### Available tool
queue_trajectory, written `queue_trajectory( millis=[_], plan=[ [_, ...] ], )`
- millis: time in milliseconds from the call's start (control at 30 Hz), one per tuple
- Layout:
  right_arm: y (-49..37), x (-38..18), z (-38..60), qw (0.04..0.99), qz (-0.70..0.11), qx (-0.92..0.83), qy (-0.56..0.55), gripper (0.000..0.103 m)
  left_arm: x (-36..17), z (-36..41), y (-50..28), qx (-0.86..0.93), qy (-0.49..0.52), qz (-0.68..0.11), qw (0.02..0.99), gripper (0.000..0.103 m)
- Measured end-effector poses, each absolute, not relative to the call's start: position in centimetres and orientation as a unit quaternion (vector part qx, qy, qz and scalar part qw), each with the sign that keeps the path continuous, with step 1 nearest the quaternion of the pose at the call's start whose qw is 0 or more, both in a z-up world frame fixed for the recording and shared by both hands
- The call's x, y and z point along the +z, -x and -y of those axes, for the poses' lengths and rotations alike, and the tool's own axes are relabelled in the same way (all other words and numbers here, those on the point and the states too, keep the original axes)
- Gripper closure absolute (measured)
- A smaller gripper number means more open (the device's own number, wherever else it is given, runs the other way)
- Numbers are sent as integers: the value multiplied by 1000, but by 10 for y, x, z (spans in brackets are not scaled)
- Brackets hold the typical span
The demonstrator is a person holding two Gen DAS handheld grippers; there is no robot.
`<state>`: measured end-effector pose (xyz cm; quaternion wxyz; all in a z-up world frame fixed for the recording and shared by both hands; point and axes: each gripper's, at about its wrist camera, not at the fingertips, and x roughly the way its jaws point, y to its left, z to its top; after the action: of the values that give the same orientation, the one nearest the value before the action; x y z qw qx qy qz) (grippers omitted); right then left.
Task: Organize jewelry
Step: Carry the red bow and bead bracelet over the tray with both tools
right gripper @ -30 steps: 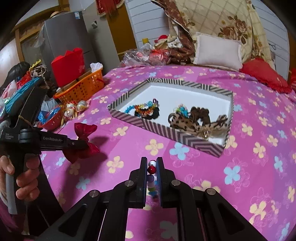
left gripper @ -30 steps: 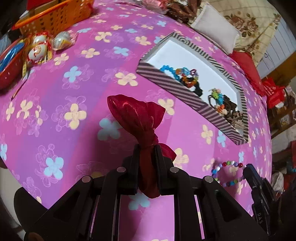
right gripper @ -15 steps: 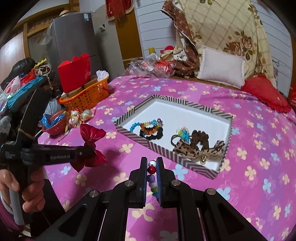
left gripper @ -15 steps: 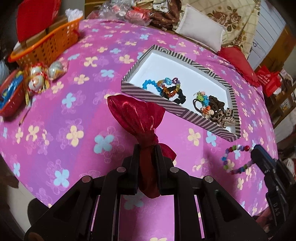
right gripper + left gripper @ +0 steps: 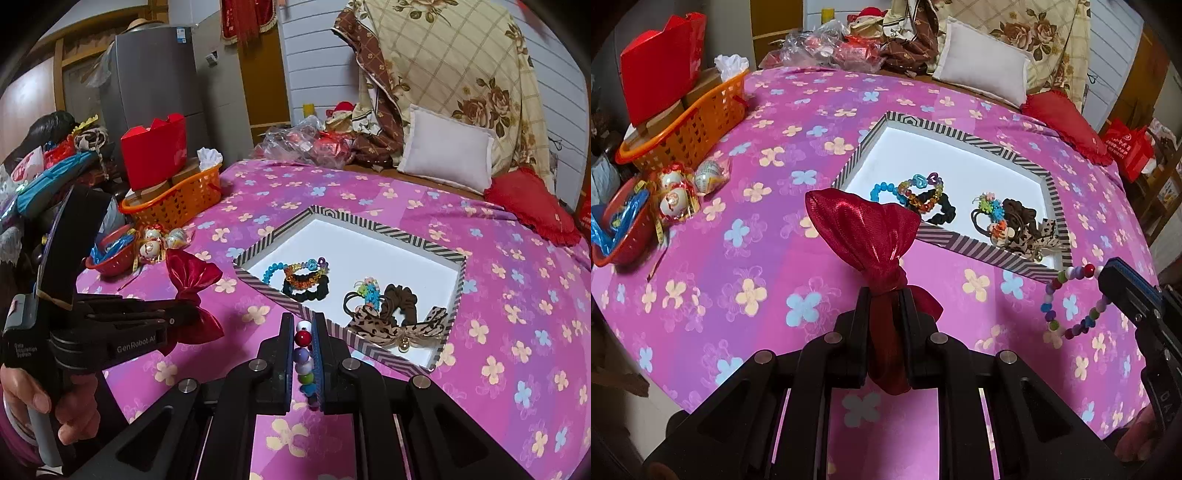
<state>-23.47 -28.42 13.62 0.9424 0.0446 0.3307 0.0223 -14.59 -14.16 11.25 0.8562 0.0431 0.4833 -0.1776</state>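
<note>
Clamping a red bow, the left gripper (lettered "GenRobot.AI"); right gripper pinches a beaded bracelet.

Pretty cluttered room; everything sits on a pink cloth with a flower print; behind it there's a white paneled wall and a floral plaid blanket draped high, with a white pillow and a red cushion leaning below it; off to the left a grey fridge stands next to a wooden door; an orange basket holds a red box; light is soft and indoor.
</note>
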Motion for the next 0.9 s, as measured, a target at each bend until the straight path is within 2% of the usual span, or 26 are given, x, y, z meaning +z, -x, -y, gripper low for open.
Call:
queue_trajectory(
  millis=[533, 900],
  plan=[
    [196, 133, 301, 938, -345, 10, -43, 94, 112, 163, 128, -169, -68, -467, 865, 90],
    [127, 123, 334, 930, -357, -3, -83, 94, 102, 192, 66, -177, -50, -474, 861, 90]
  ],
)
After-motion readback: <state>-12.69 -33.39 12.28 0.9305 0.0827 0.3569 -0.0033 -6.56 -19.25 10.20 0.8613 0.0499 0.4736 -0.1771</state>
